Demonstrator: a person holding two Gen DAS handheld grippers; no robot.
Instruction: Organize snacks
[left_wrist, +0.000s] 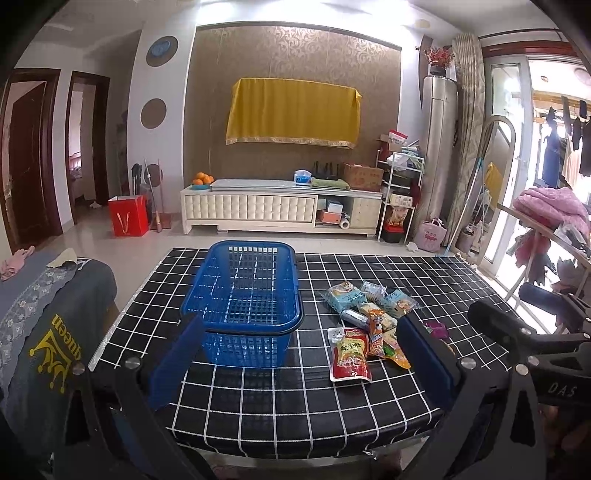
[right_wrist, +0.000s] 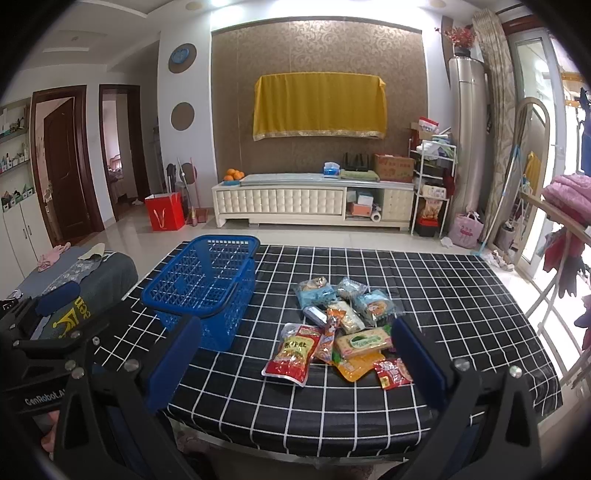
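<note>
Left gripper (left_wrist: 301, 363) spread wide (holding nothing) | right gripper (right_wrist: 295, 363) spread, touching nothing

Bare checked tablecloth (right_wrist: 443, 295) right of snack pile (right_wrist: 343, 328), blue basket (right_wrist: 203, 284) blocking left side

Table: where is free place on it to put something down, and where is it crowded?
Free: the table right of the snack pile, the far strip beyond it, the near edge before the basket. Crowded: the pile itself.
</note>
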